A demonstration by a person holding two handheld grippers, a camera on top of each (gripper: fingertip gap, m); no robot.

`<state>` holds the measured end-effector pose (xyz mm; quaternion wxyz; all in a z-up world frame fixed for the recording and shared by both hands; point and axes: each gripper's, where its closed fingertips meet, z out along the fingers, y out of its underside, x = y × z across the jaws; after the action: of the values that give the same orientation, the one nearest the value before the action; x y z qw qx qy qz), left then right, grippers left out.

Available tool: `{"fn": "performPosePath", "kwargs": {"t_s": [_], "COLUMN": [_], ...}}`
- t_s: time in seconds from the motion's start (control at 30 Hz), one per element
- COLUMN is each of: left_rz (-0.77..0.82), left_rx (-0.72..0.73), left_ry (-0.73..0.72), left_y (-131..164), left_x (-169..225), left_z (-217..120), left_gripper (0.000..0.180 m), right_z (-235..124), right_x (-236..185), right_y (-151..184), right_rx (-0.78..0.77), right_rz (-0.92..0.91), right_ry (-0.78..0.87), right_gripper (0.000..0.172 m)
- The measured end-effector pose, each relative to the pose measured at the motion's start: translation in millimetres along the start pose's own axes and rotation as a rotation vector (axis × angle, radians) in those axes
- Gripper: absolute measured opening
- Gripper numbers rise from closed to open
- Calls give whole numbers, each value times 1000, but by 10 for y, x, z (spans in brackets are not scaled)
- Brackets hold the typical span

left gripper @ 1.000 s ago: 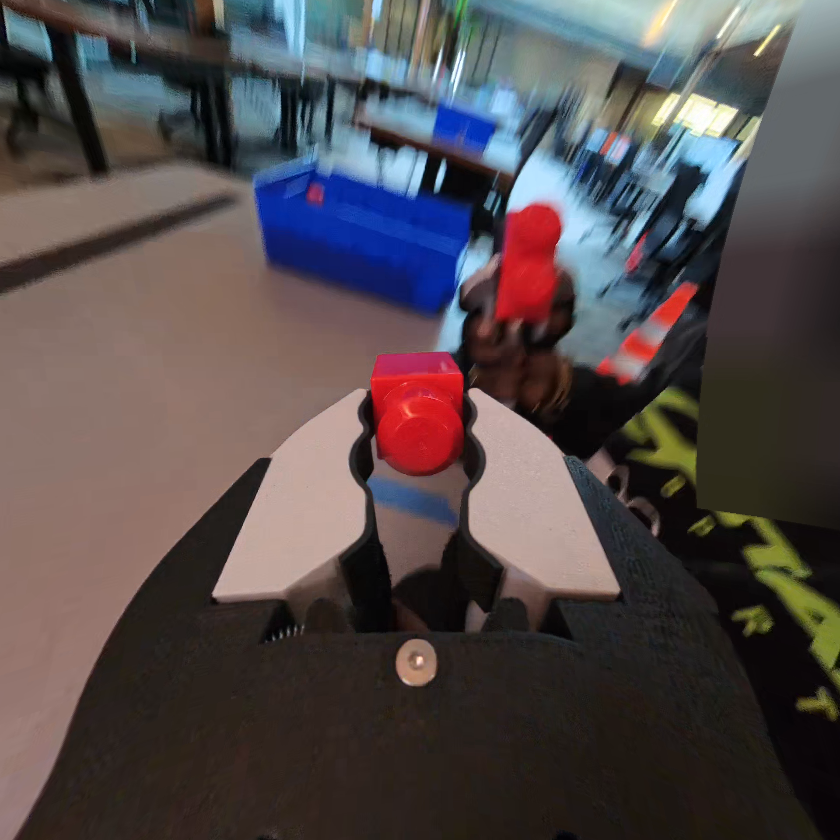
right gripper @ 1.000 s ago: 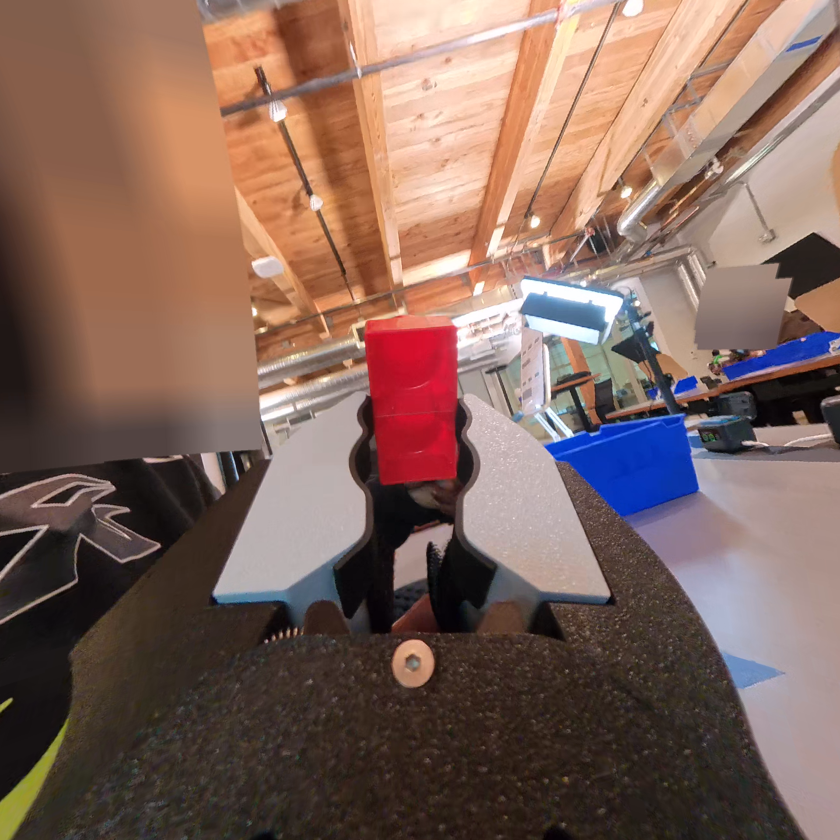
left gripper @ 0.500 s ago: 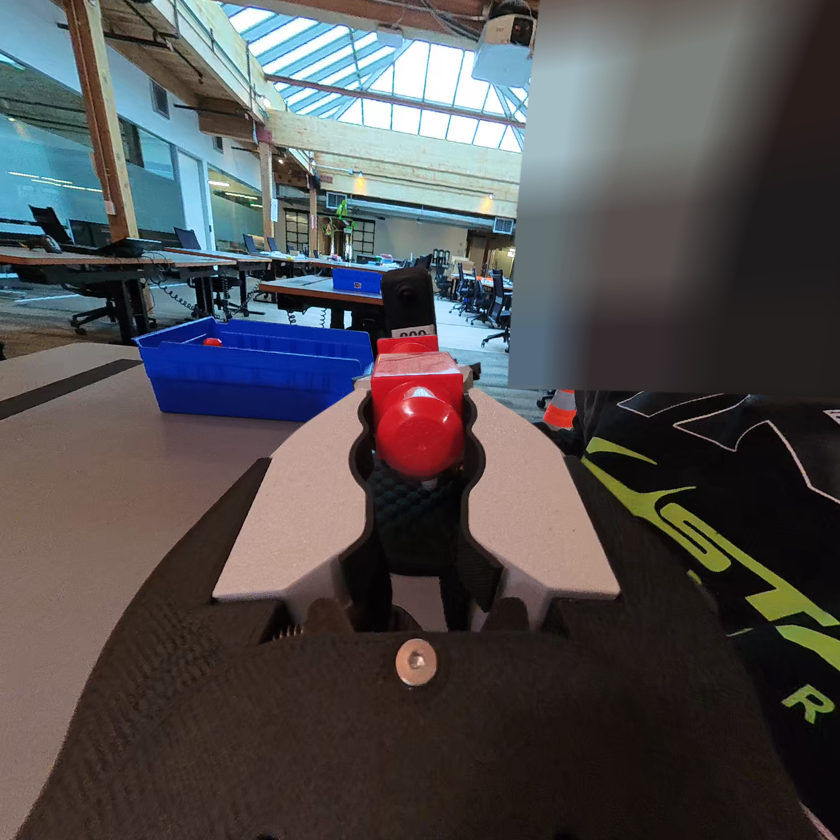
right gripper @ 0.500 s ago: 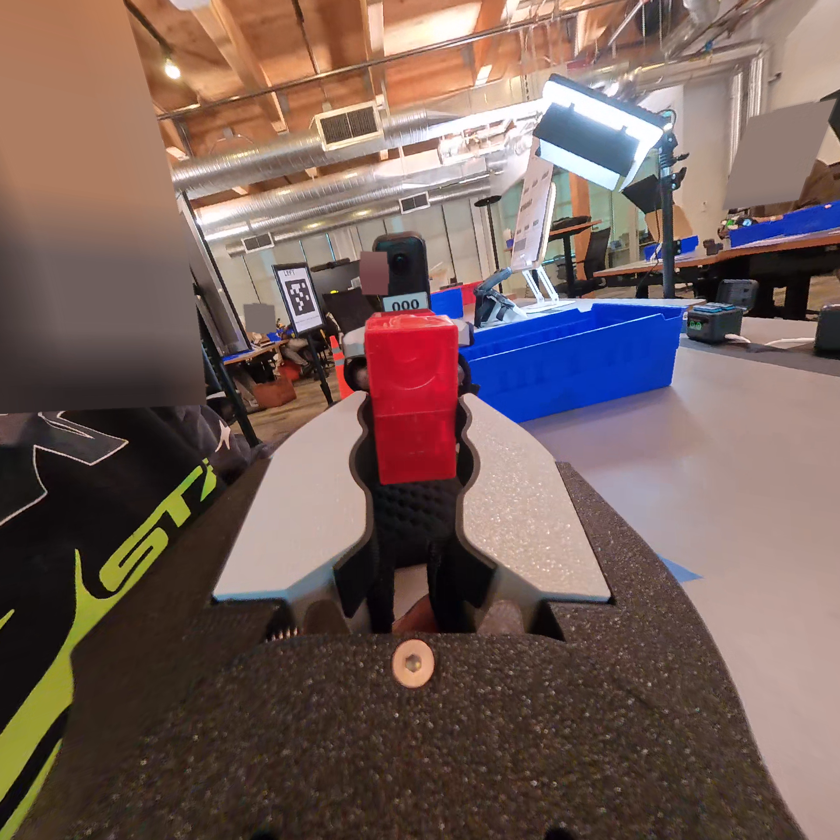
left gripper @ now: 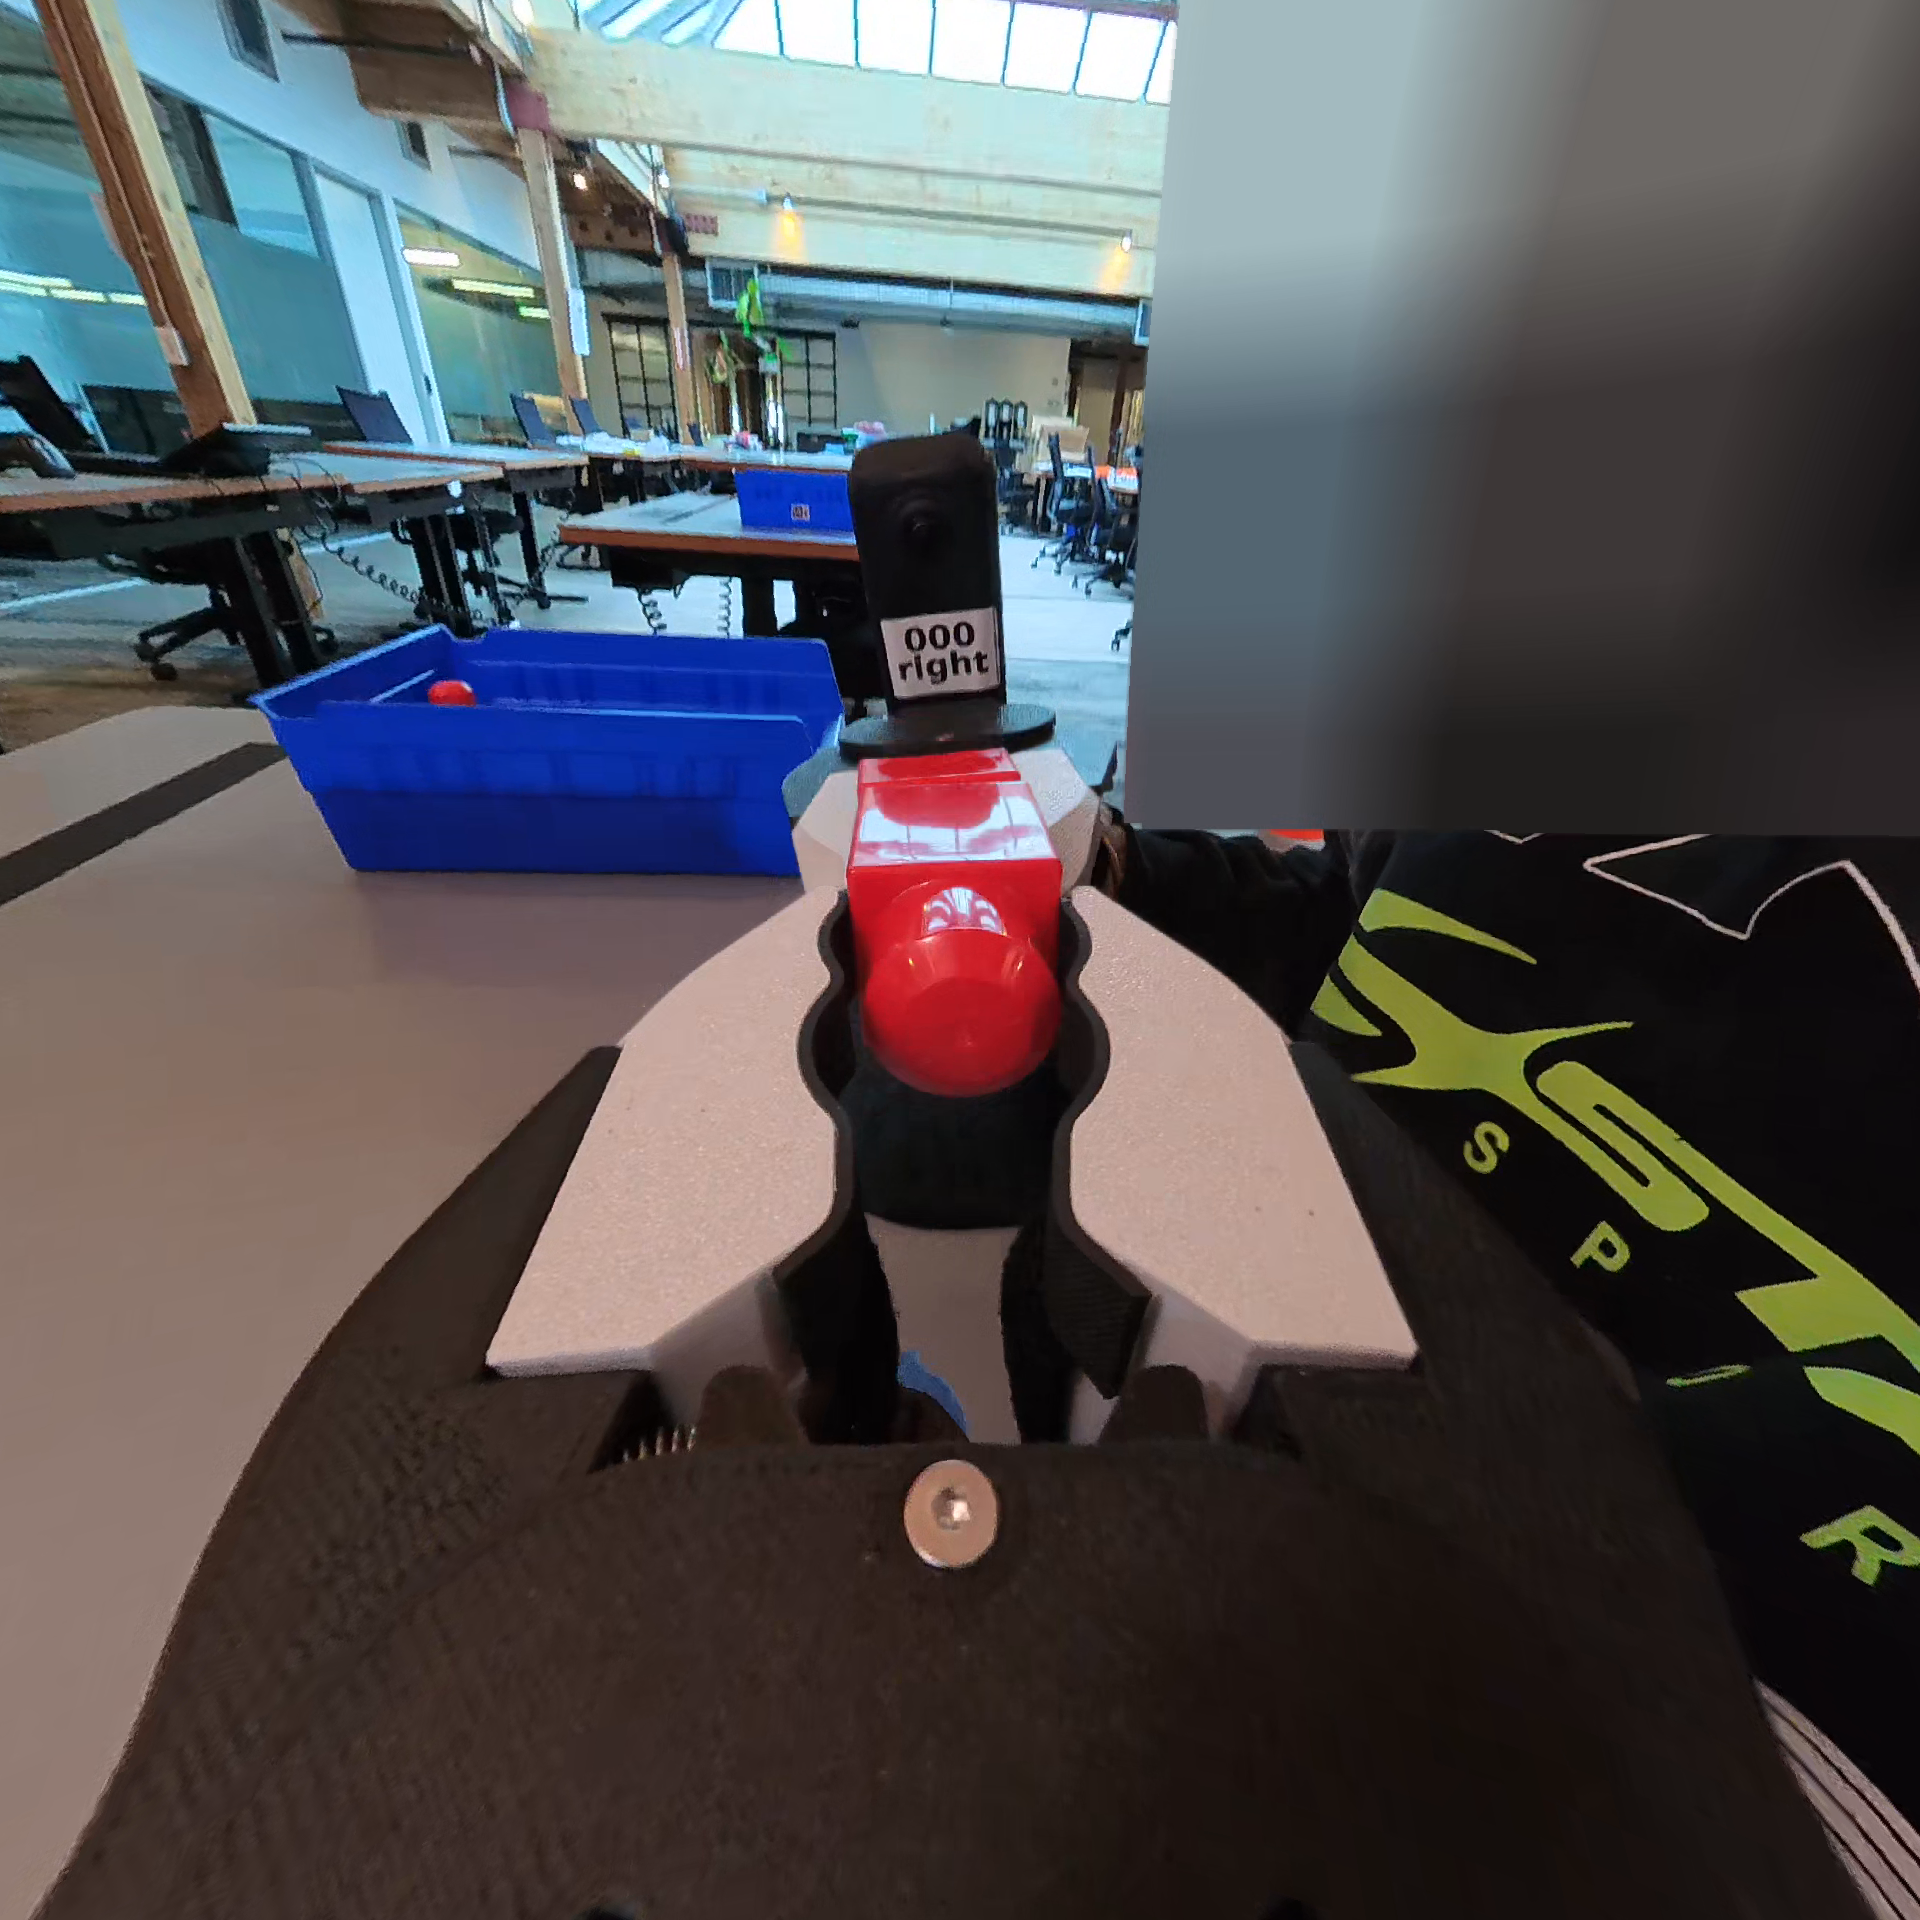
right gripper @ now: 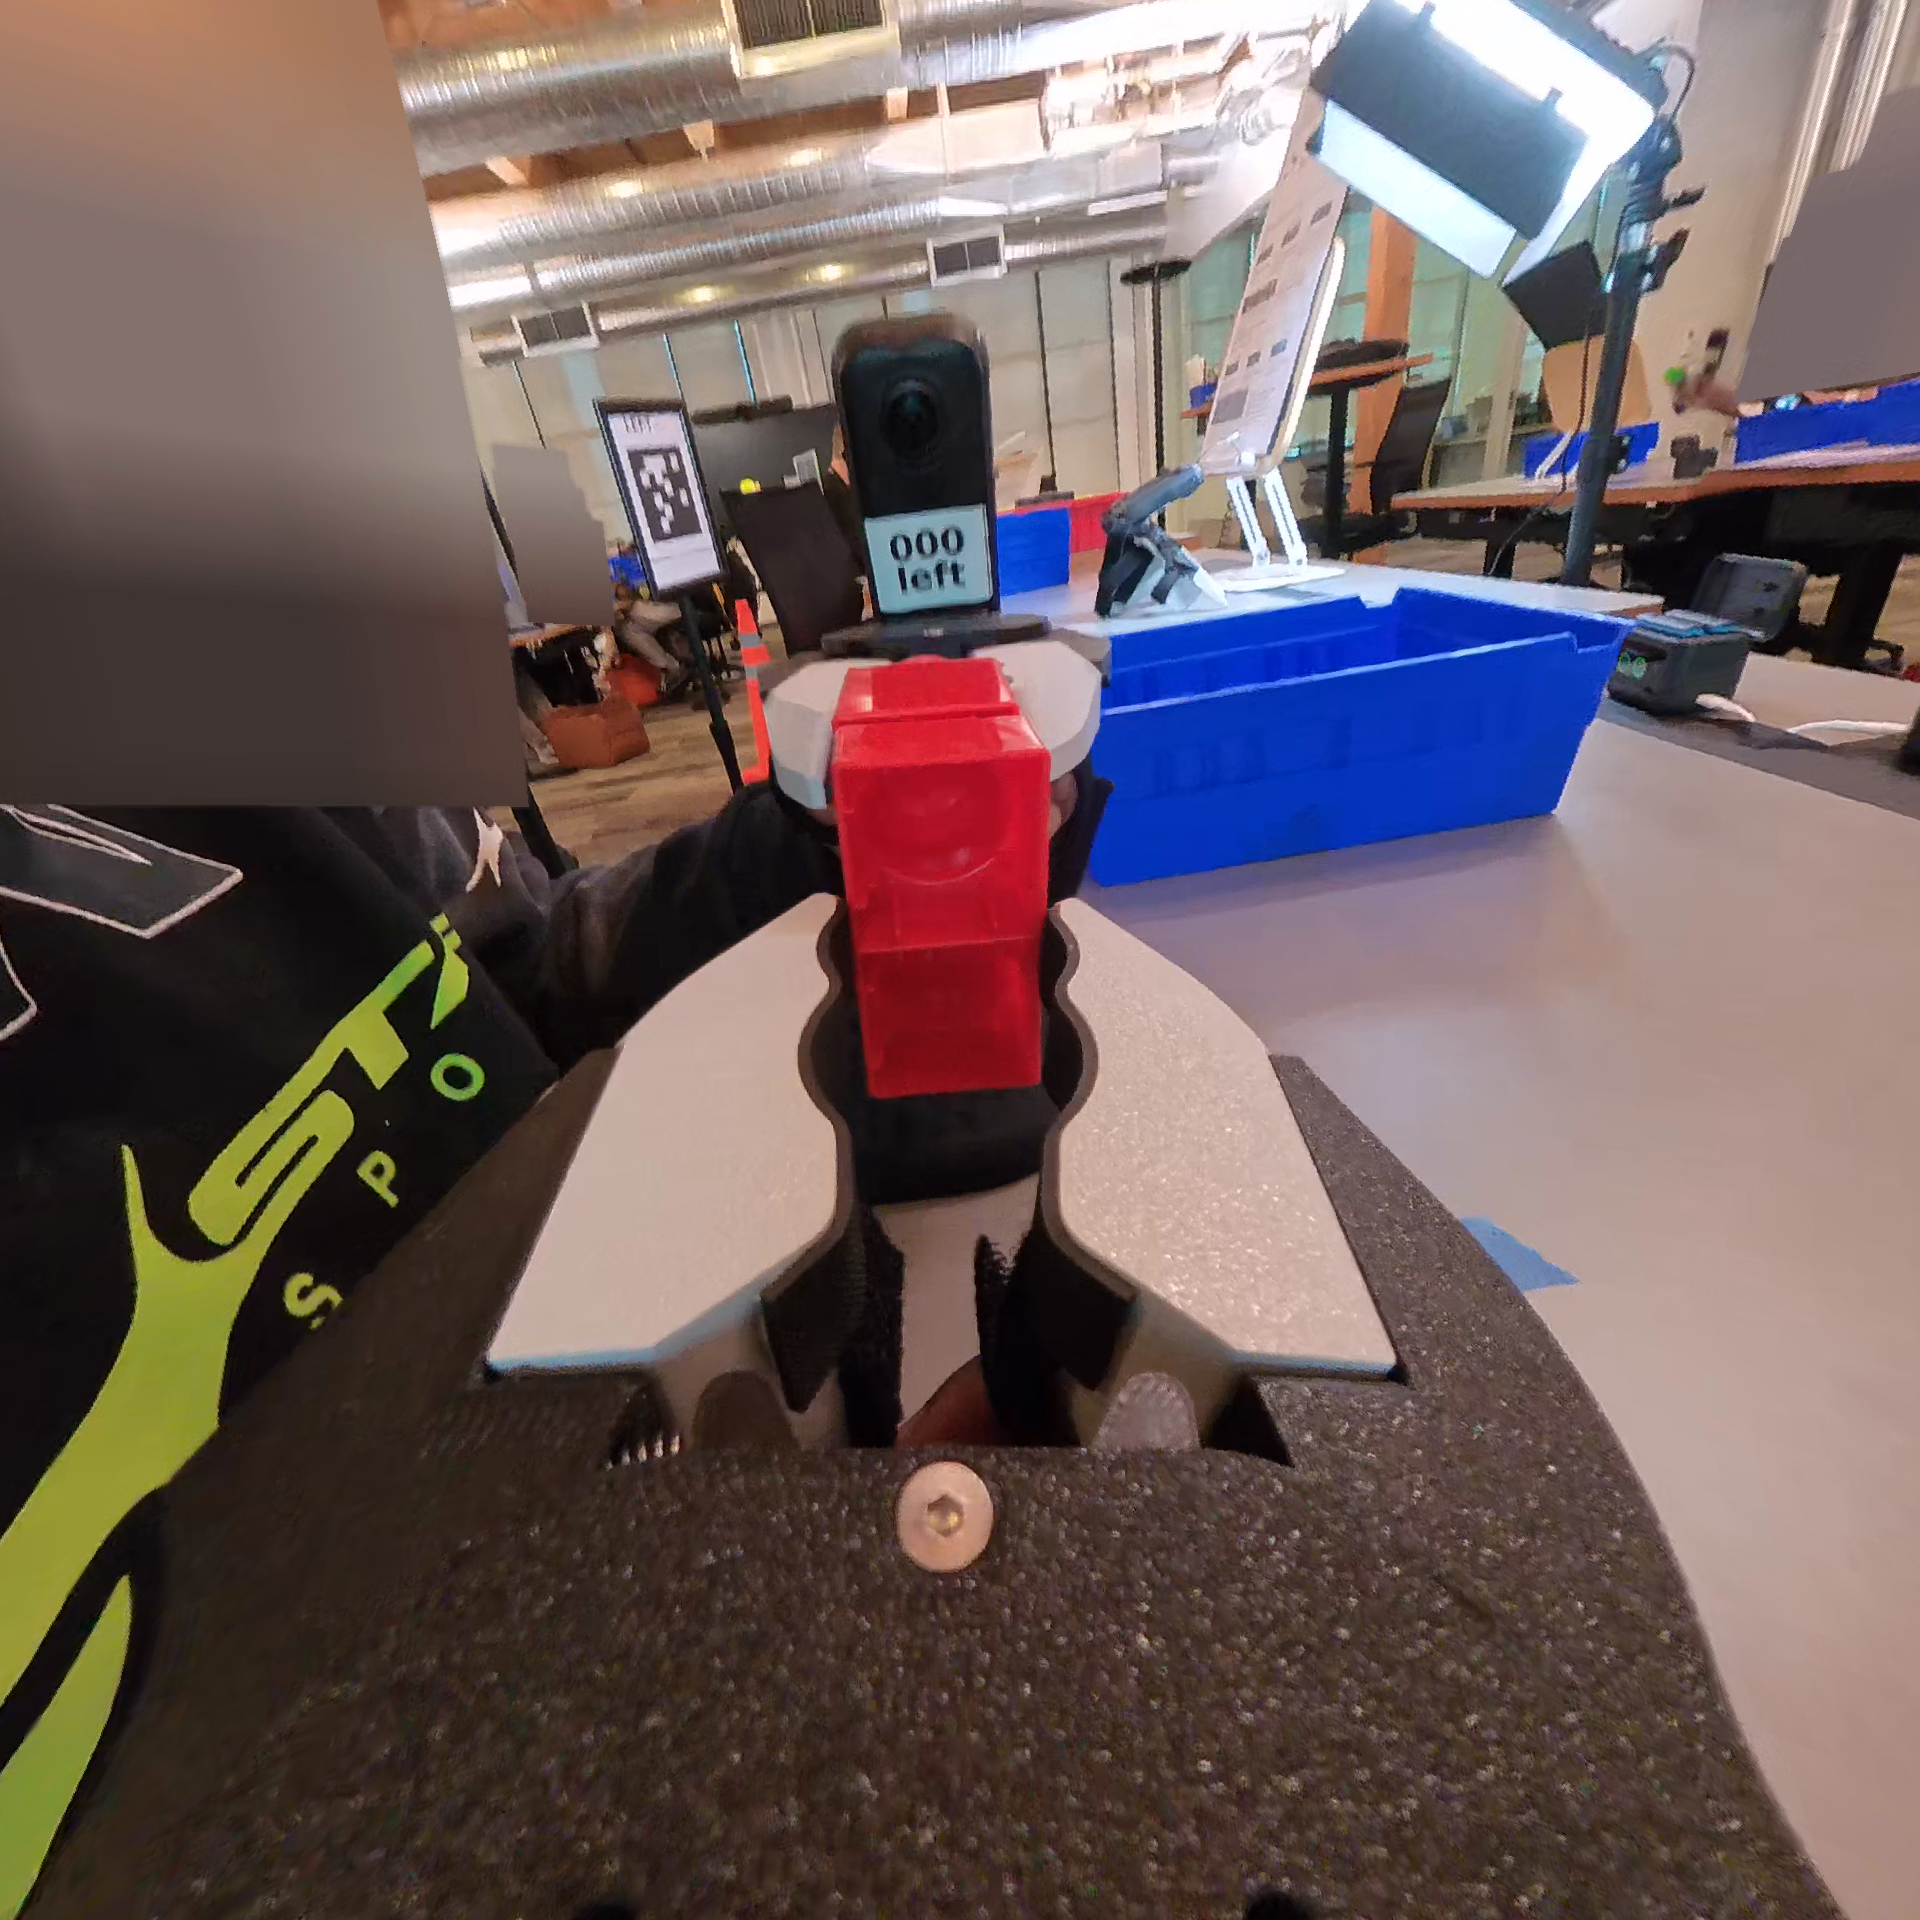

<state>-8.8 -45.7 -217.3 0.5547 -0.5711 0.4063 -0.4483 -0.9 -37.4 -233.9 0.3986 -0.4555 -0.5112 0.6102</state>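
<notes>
My left gripper (left gripper: 951,914) is shut on a red brick (left gripper: 951,862) whose round stud (left gripper: 956,1013) faces the camera. My right gripper (right gripper: 940,925) is shut on a tall red brick (right gripper: 940,935). The two grippers face each other above the grey table (left gripper: 260,1039). In the left wrist view the right gripper's brick (left gripper: 935,767) lies end to end against mine. In the right wrist view the left gripper's brick (right gripper: 925,688) sits just behind mine. Only a thin seam shows between the bricks; I cannot tell whether they are pressed together.
A blue bin (left gripper: 540,790) holding a small red piece (left gripper: 450,692) stands on the table beyond the grippers; it also shows in the right wrist view (right gripper: 1330,758). A person's black garment with green print (left gripper: 1610,1091) is close beside. Blue tape (right gripper: 1517,1262) marks the table.
Both grippers have levelled out, swung to face each other and closed the distance. The two red bricks, apart before, now meet end to end. Both grasps have stayed as they were.
</notes>
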Motion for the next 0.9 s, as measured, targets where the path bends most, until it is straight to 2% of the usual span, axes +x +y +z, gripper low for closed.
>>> {"fn": "performPosePath", "kwargs": {"t_s": [0.43,0.6,0.7,0.77,0.83,0.9], "left_rz": [-44,-46,-47,-27,-46,-112], "left_rx": [-218,-251,-172,-59,43,126], "left_ry": [-14,-19,-44,-136,-202,-199], "left_y": [239,237,59,-175,-335,-357], "left_x": [19,-16,-74,-220,-334,-350], "left_z": [3,6,27,-19,-102,-81], "left_gripper": [36,36,37,60,66,65], "right_z": [16,28,41,16,-78,-158], "right_x": [5,37,64,102,196,281], "right_y": [249,283,145,-75,-292,-380], "right_rx": [-208,-217,-106,55,246,376], "right_rz": [-73,-64,-12,60,159,235], "right_ry": [23,37,33,13,8,15], "right_gripper": [35,34,35,35,35,35]}}
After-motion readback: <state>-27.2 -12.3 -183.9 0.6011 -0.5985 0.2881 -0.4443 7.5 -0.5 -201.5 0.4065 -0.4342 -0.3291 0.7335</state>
